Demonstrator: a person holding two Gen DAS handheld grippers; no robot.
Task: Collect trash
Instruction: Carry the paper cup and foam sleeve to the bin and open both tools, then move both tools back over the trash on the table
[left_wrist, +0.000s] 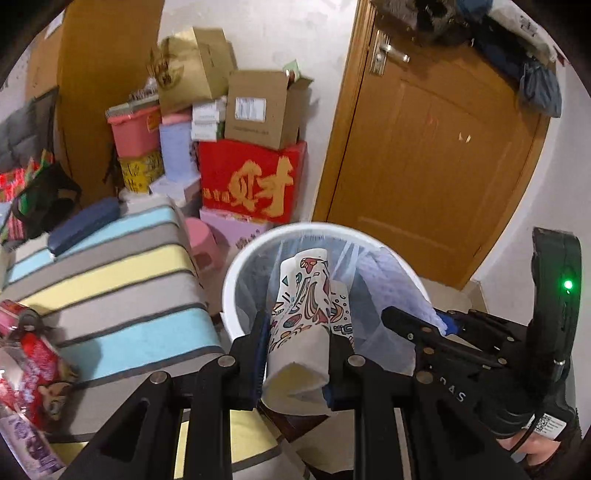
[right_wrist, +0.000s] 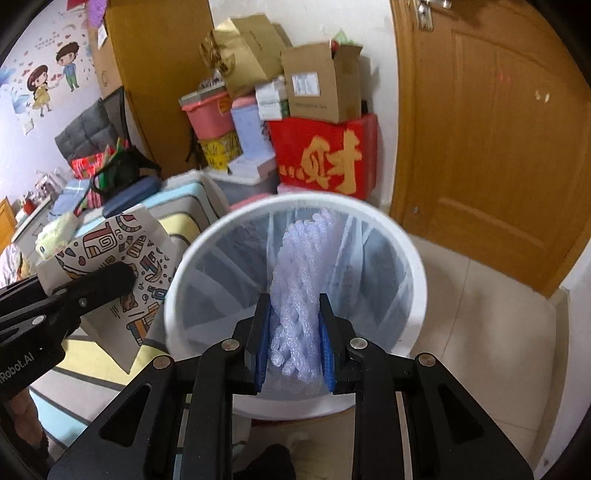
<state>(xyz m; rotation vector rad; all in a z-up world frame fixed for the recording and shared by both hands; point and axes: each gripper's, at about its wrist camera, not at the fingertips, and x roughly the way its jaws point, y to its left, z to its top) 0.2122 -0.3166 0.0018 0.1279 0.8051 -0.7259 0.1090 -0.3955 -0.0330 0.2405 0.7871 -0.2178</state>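
Note:
My left gripper (left_wrist: 301, 332) is shut on a flattened paper bag (left_wrist: 308, 314) printed with colourful doodles, held over the near rim of a white waste bin (left_wrist: 236, 266) lined with a clear bag. In the right wrist view that paper bag (right_wrist: 110, 266) shows at the left, beside the bin. My right gripper (right_wrist: 295, 325) is shut on a pale lilac foam net (right_wrist: 299, 273), which hangs over the open mouth of the waste bin (right_wrist: 417, 258). The right gripper (left_wrist: 439, 325) with its foam net (left_wrist: 391, 280) also appears at the right of the left wrist view.
A striped blue, grey and yellow cloth (left_wrist: 110, 280) covers a table left of the bin. Stacked boxes, including a red carton (left_wrist: 255, 181), stand behind the bin against the wall. A wooden door (right_wrist: 498, 129) is at the right above pale floor tiles.

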